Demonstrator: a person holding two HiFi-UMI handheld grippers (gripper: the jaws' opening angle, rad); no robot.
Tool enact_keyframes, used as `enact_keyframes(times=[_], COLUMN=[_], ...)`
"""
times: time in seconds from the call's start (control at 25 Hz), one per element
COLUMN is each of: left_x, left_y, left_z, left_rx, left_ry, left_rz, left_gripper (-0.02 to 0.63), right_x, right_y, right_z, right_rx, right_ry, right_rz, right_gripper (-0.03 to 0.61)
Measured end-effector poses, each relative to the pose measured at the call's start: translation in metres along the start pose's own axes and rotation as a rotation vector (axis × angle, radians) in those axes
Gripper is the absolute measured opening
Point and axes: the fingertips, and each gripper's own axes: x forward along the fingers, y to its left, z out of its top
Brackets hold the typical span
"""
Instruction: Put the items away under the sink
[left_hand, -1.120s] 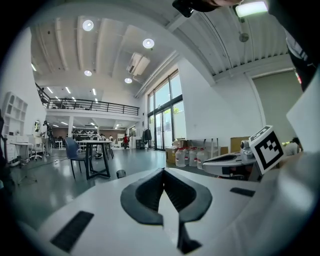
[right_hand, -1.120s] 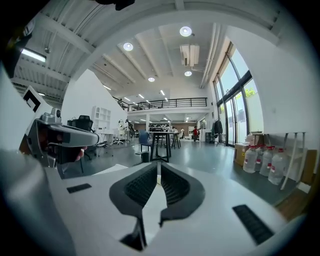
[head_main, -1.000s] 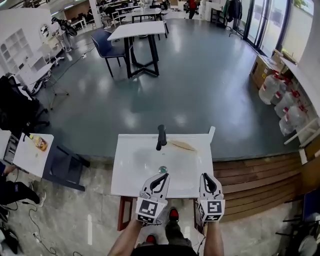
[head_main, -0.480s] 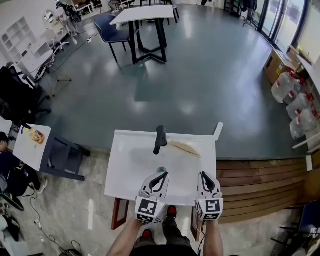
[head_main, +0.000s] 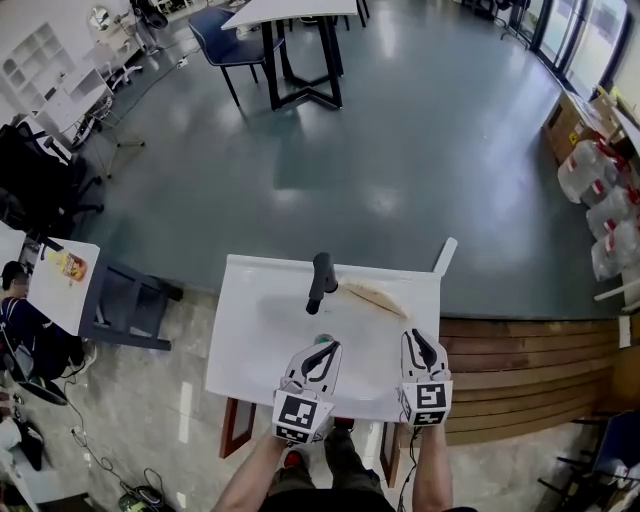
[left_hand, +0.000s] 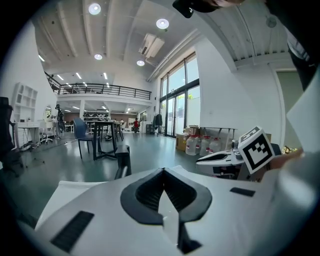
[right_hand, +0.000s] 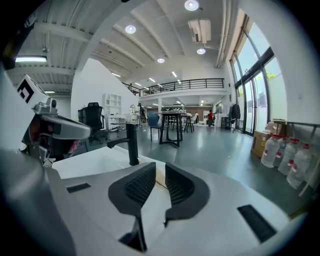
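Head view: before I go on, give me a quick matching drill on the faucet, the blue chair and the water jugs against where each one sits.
Things:
1. faucet
2. blue chair
3. water jugs

Places:
A. on the floor at the right edge of the view
B. at the back of the white sink
C. beside the dark-legged table at the top of the view

Pairs: 1-B; 2-C; 3-A

Right gripper (right_hand: 160, 167) jaws all but together, empty; black faucet (right_hand: 132, 145) ahead
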Motion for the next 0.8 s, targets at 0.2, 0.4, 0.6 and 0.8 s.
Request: enact_keyframes(times=[0.2,0.4,0.6,0.8], left_x=[0.008,0.011,0.013,0.012], left_y=[0.006,0.013,0.021,0.026], left_z=[-0.004,-0.008,-0.016,-0.018], left_rx=[-0.01,-0.017,-0.023,-0.028], left_ry=[0.013,0.025,0.035,0.04], left_rz=[0.007,0.019,0.034,0.044], left_gripper=[0.006,0.006,0.006,0.006], right_x=[0.028,0.056,0.085,0.103], right_y=[-0.01,-0.015,-0.011,-0.006], right_z=[-0.002,-0.01,-0.025,-0.045], right_rx=[-0.042,-0.116,-0.216,-0.284], right_ry=[0.037,0.09,0.155,0.234], right_rz=[0.04,0.082,0.151,0.209], right_gripper=[0.12,0.177,0.21,0.223])
